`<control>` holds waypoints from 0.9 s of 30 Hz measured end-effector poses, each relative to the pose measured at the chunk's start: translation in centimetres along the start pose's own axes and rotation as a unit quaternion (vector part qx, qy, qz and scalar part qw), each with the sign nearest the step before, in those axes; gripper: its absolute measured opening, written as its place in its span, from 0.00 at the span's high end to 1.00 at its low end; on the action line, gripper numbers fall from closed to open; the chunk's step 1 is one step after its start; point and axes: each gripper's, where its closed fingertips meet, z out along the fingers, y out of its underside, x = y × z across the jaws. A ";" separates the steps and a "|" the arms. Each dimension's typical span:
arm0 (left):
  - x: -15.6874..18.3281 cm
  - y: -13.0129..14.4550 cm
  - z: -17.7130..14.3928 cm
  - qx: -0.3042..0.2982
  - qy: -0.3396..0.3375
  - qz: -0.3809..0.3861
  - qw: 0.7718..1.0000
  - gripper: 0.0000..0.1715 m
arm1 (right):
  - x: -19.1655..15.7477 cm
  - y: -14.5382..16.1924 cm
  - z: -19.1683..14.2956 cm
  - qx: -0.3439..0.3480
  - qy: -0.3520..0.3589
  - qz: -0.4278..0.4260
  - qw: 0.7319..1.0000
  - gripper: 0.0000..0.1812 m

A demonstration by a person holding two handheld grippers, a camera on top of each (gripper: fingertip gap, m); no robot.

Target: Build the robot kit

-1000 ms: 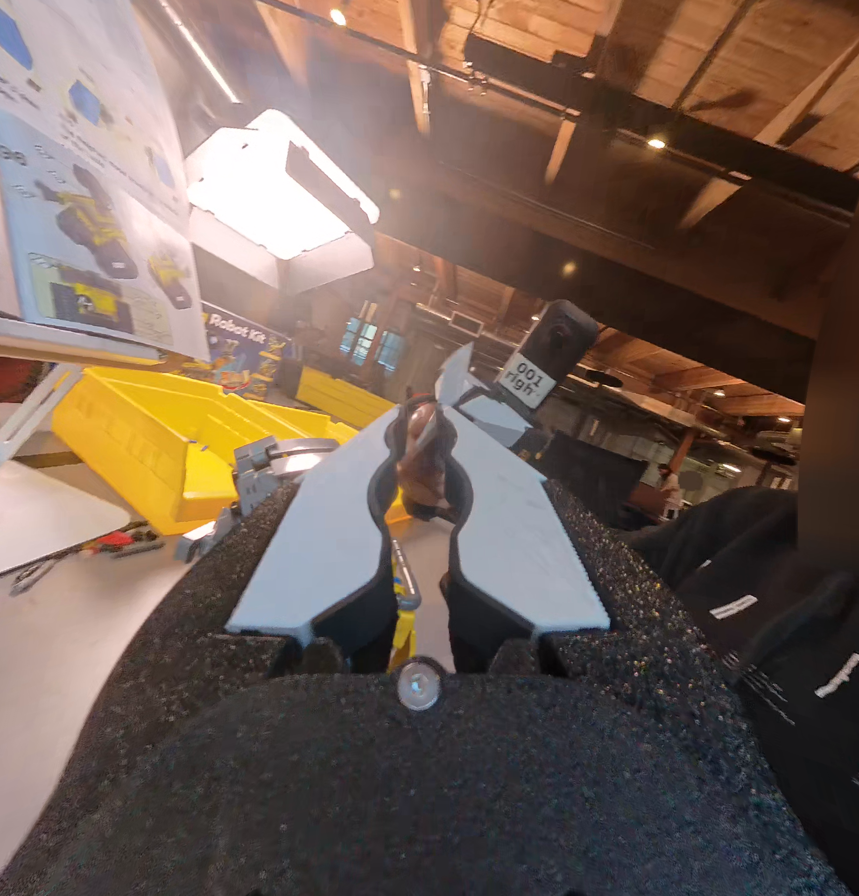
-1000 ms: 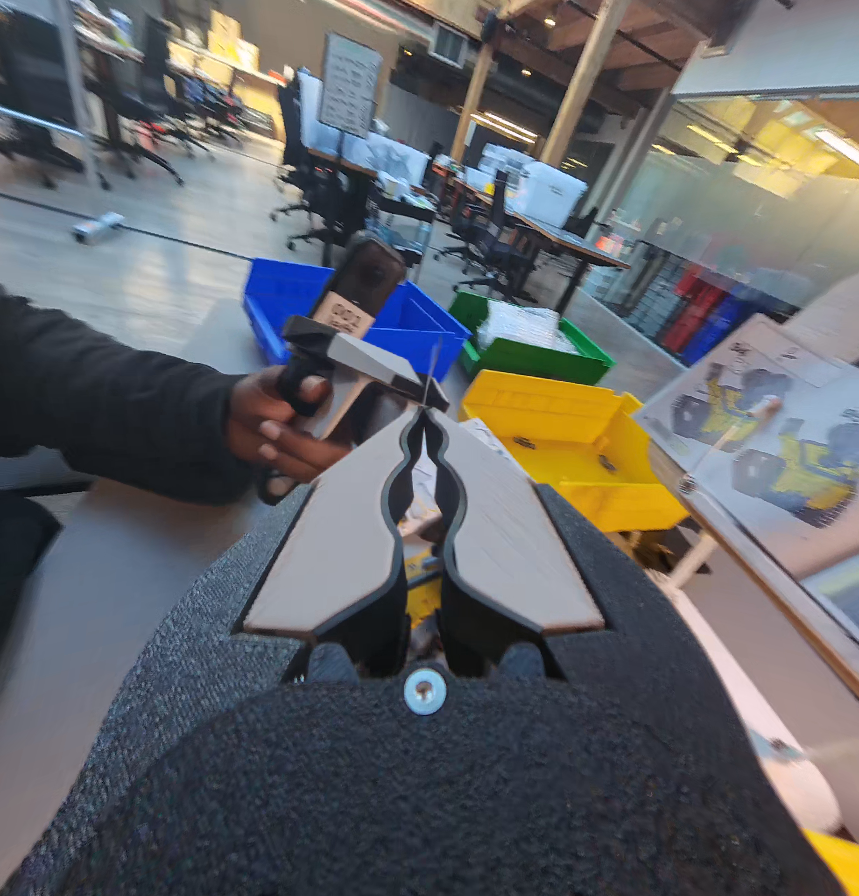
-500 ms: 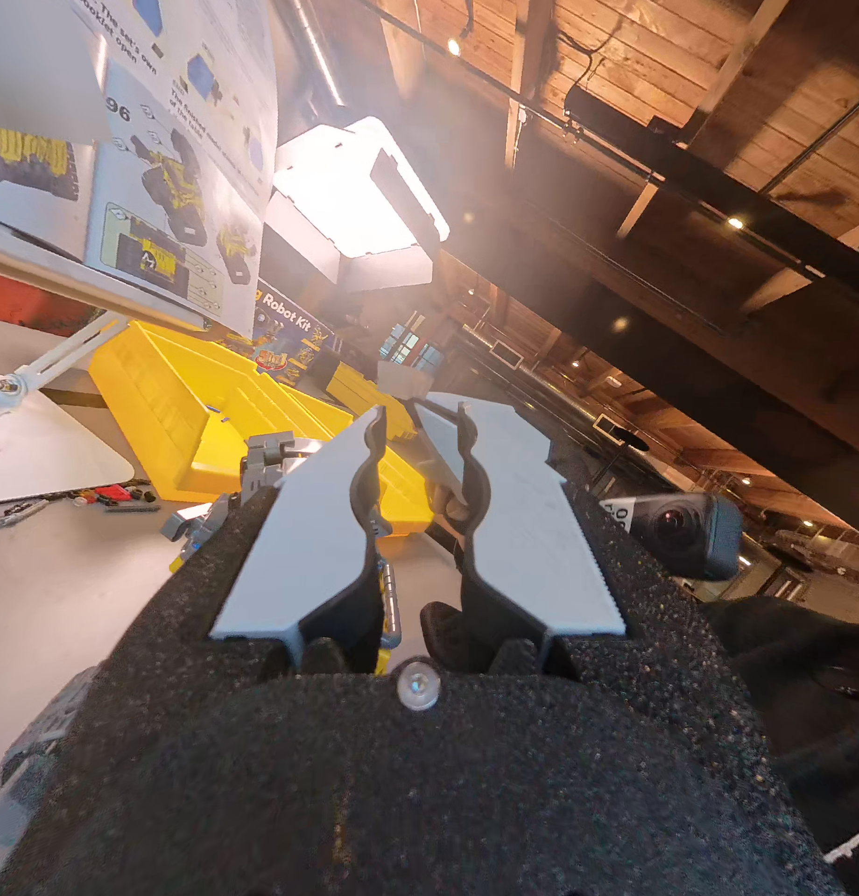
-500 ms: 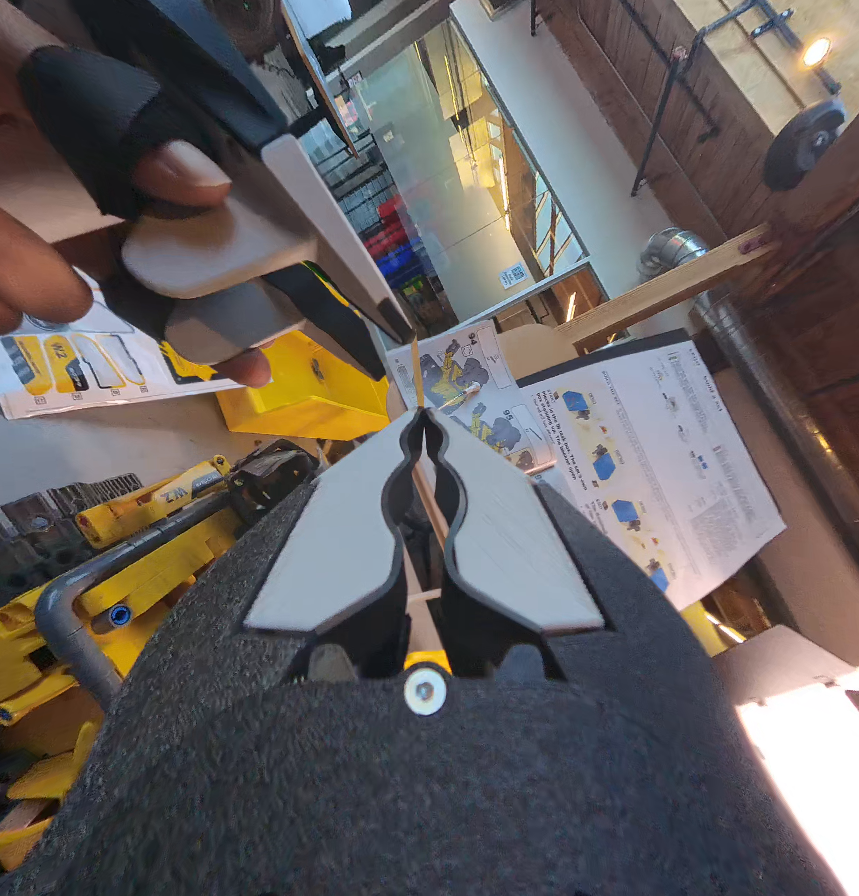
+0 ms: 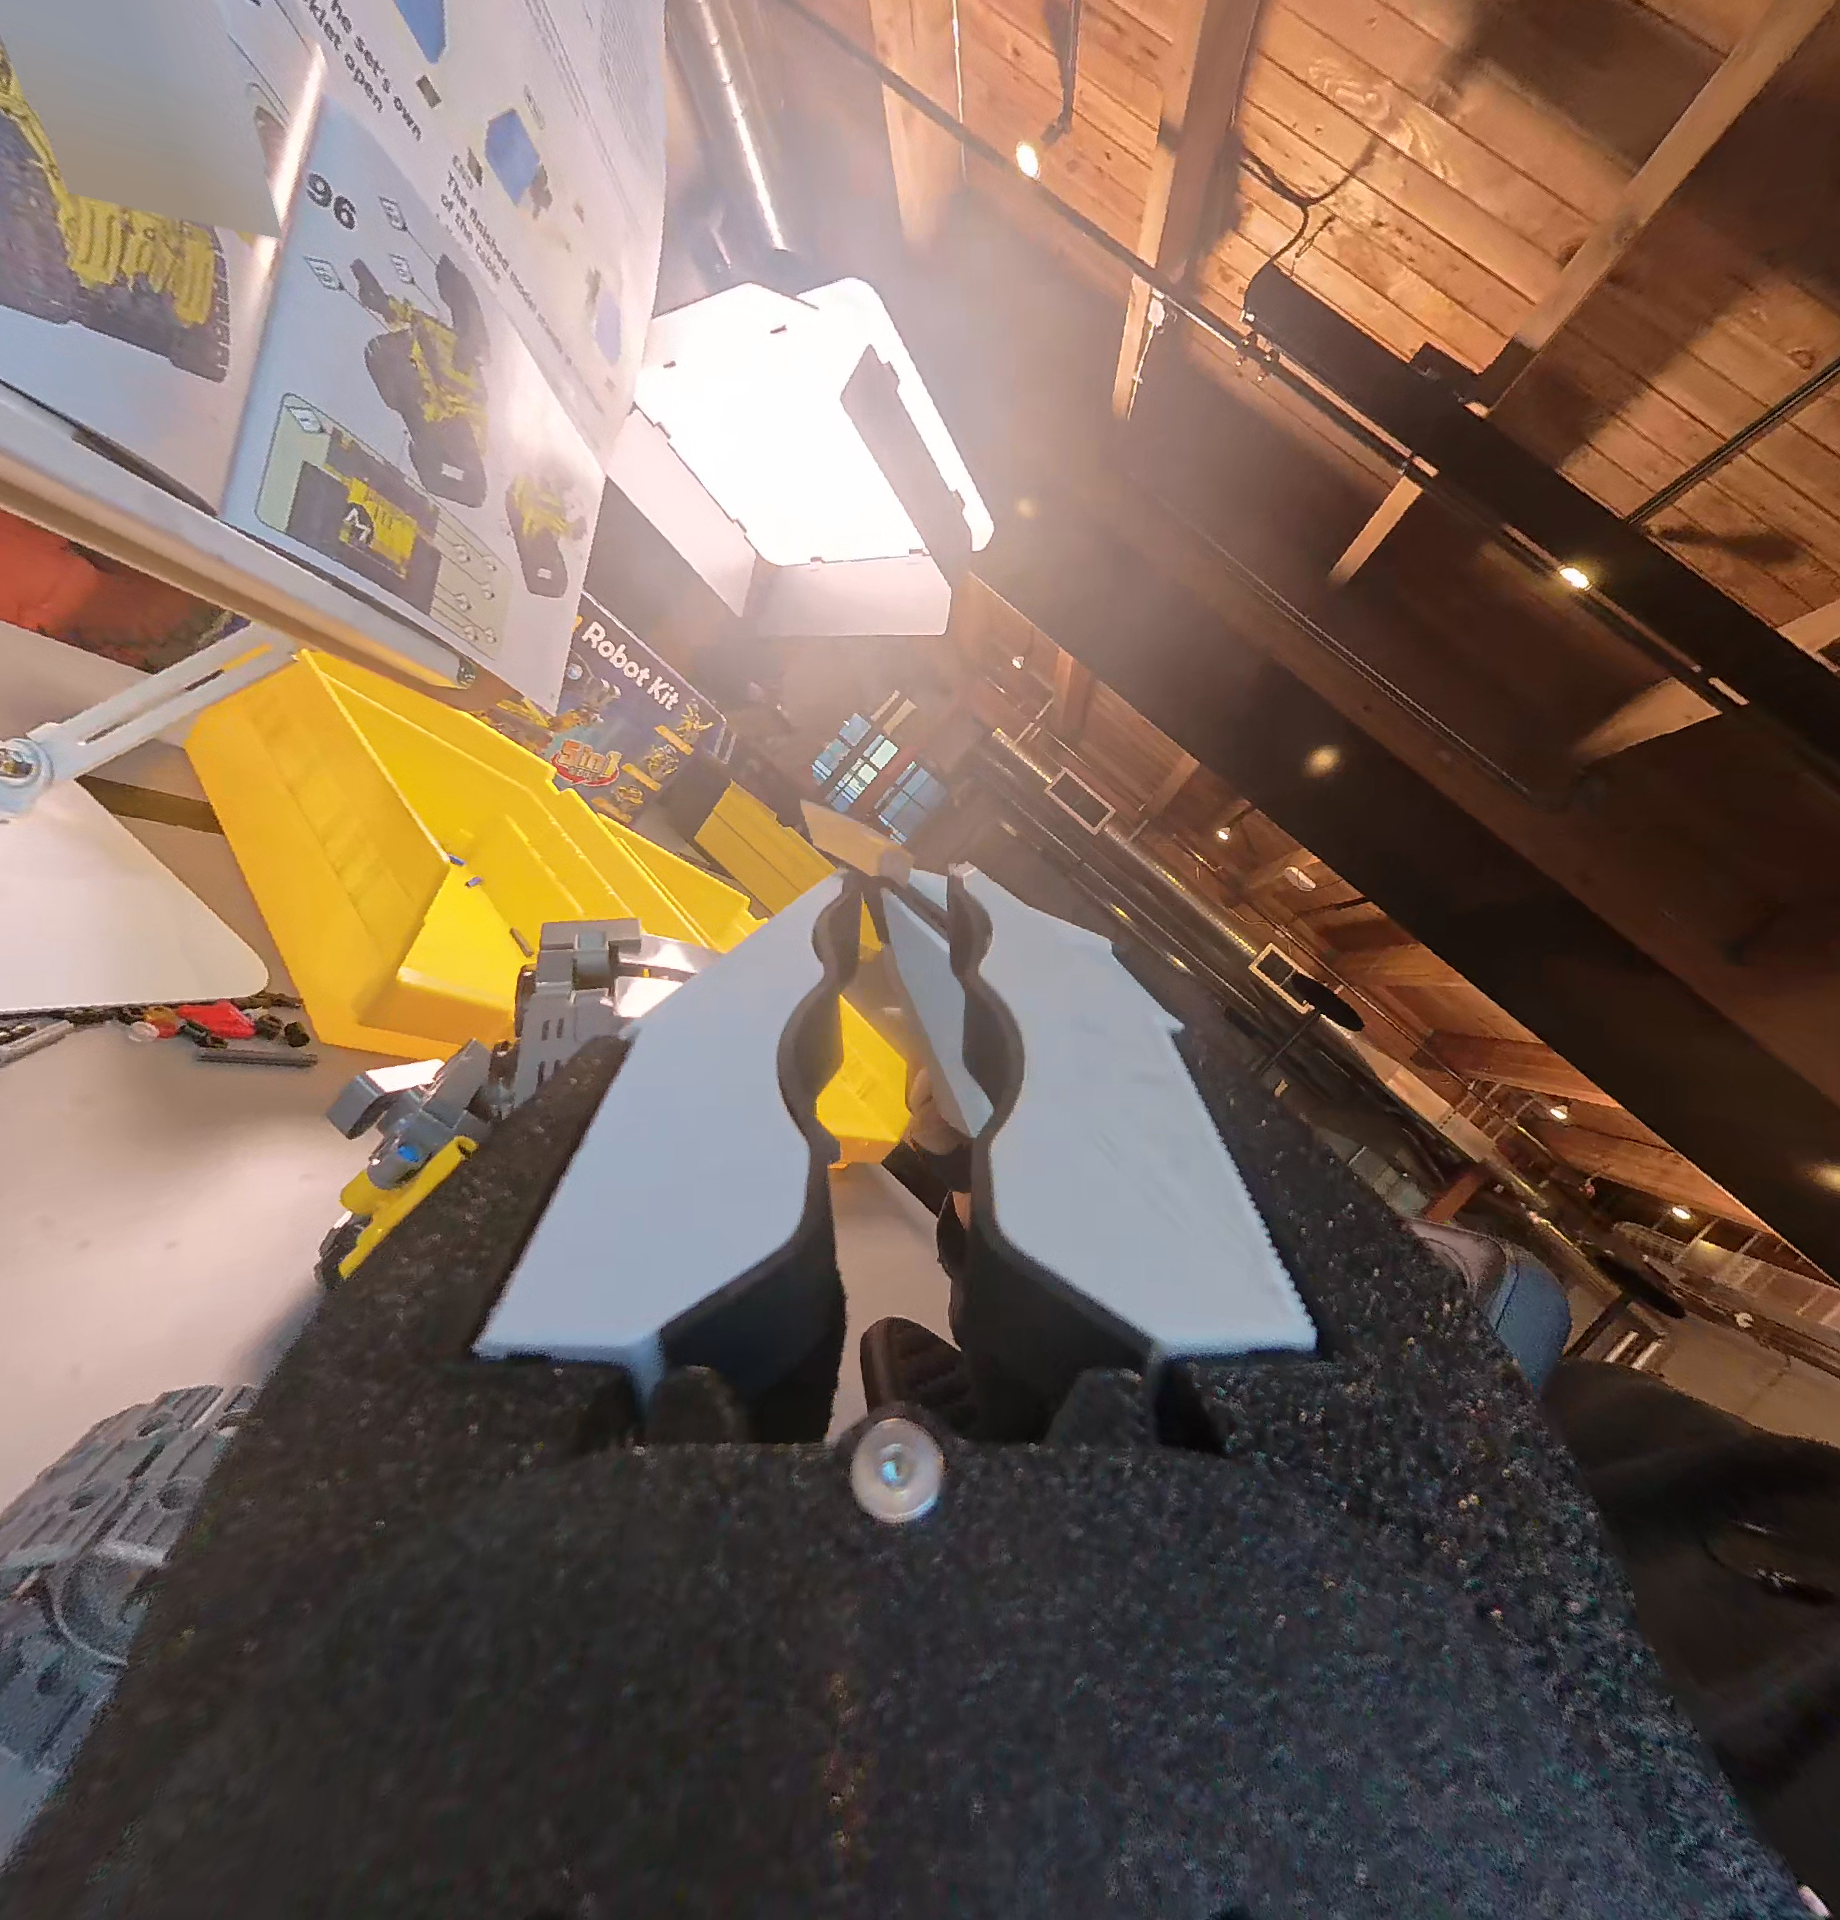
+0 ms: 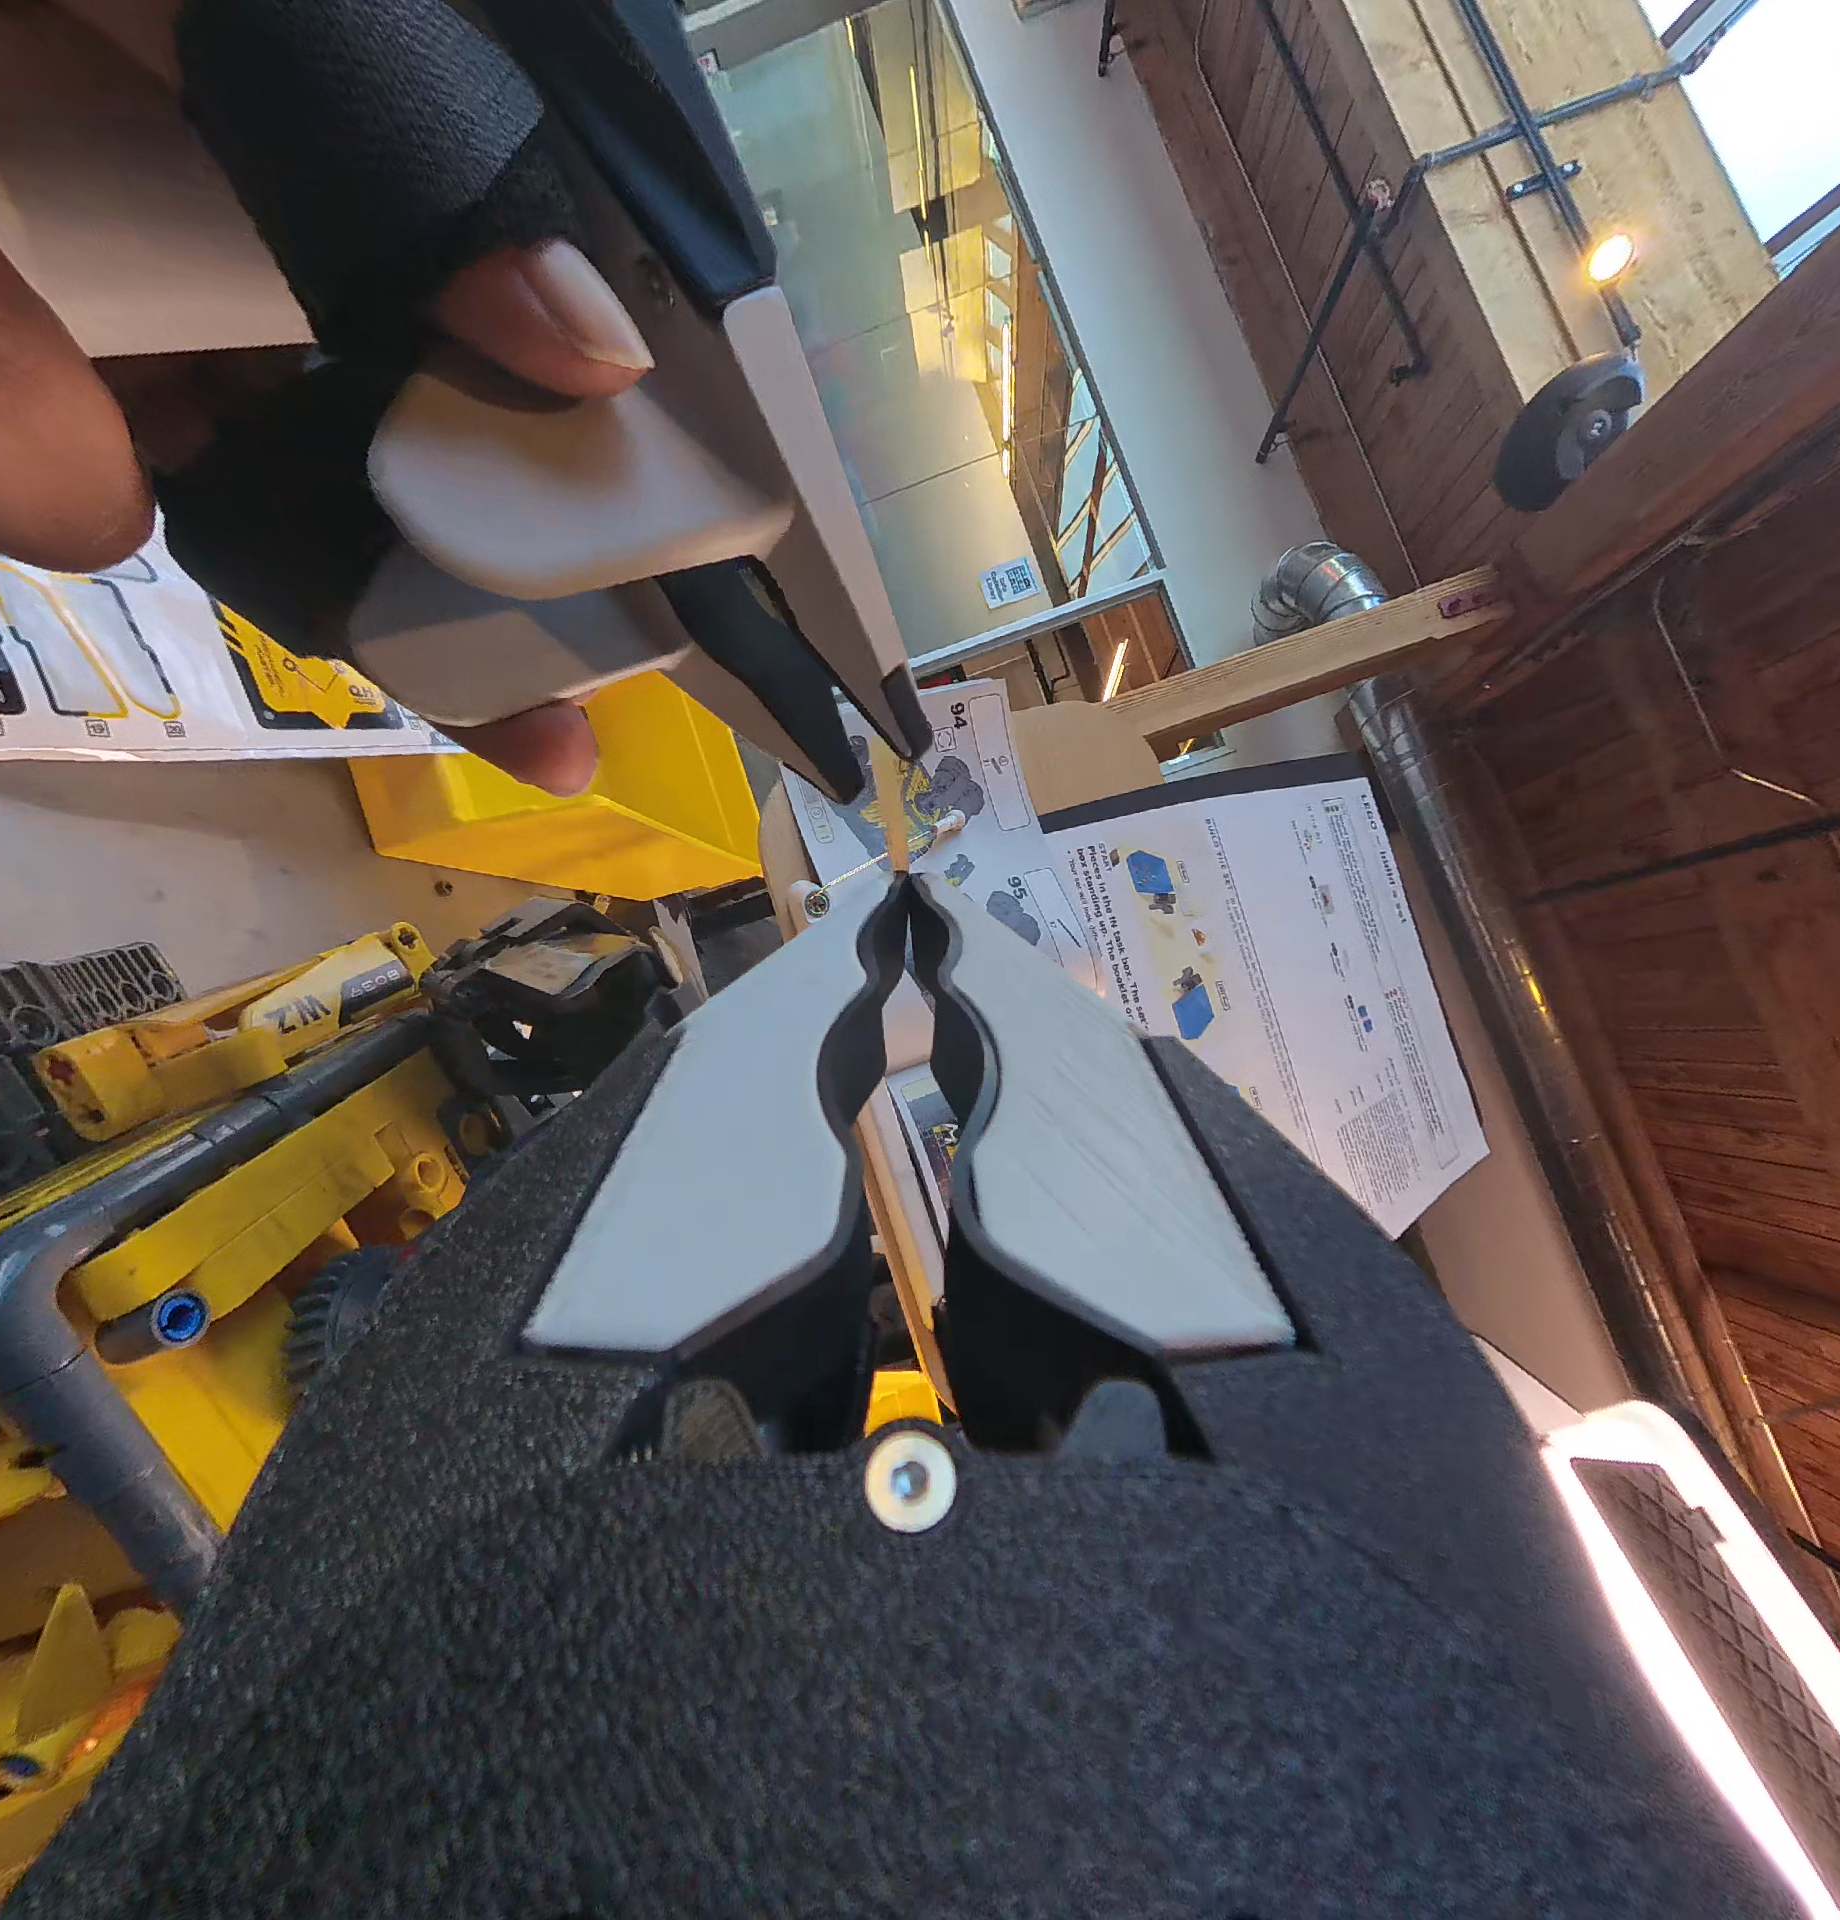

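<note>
Left wrist view. The left gripper (image 5: pixel 900 883) points upward over a grey table (image 5: pixel 116 1195); its fingers stand slightly apart, with nothing pinched. The tip of the right gripper (image 5: pixel 921 977) reaches into the gap between them. Behind lie a yellow bin (image 5: pixel 376 883), a grey and yellow brick model (image 5: pixel 448 1091) just left of the fingers, small loose parts (image 5: pixel 209 1023), and an instruction booklet (image 5: pixel 376 364) on a white stand (image 5: pixel 95 717). A lit lamp panel (image 5: pixel 791 436) hangs above.

Right wrist view. The right gripper (image 6: pixel 908 881) has its fingers pressed together at the tips, pinching a thin tan stick (image 6: pixel 898 844) that projects forward. The left gripper (image 6: pixel 874 764), held by a gloved hand (image 6: pixel 303 260), hovers just above the stick, tips narrowly parted. The brick model (image 6: pixel 220 1091) lies at left, the bin (image 6: pixel 583 800) behind, and the booklet (image 6: pixel 1259 987) beyond the tips.
</note>
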 end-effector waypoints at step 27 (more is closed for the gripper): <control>3.9 3.5 -1.1 -0.209 0.105 0.166 0.958 1.00 | 0.6 -2.0 -4.9 0.164 -0.418 0.508 0.735 0.88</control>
